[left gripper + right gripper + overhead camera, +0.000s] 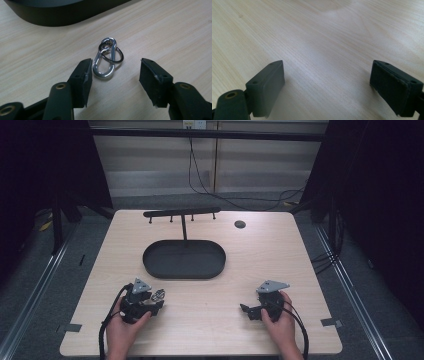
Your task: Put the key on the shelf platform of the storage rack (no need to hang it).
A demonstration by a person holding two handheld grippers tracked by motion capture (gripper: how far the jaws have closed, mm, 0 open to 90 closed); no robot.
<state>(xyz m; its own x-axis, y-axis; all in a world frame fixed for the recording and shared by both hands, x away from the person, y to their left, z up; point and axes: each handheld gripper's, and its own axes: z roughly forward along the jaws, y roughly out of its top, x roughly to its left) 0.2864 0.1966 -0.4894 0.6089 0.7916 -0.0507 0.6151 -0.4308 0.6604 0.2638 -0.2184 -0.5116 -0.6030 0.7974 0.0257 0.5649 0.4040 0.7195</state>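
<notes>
So there's two hand-held grippers sitting low on a light wood-grain table [300,265], one carabiner, one key ring, and one black stand with an oval tray. The carabiner [104,60] is the small shiny silver kind, pear-shaped with a spring gate, and it's lying flat on the tabletop with a thin dark metal key ring [111,53] looped through its narrow end. In the high view it's showing up as a little glint [159,294] just right of the left gripper and near the front edge of the tray. The left gripper [115,75] is pointing right at it with its jaws spread wide apart, nothing in them, and the carabiner is lying just ahead of the gap, closer to the left-hand jaw; whether it's touching that jaw I can't tell. The right gripper [327,87] is also hanging released, jaws wide, over bare wood well apart from the carabiner. Both have matte black blocky rubber-looking pads. The oval tray [184,270] is matte black with a low rim, and a thin post is rising from its back edge to a crossbar [181,212] carrying four little pegs. One small dark round disc [240,224] is sitting near the table's far right.
</notes>
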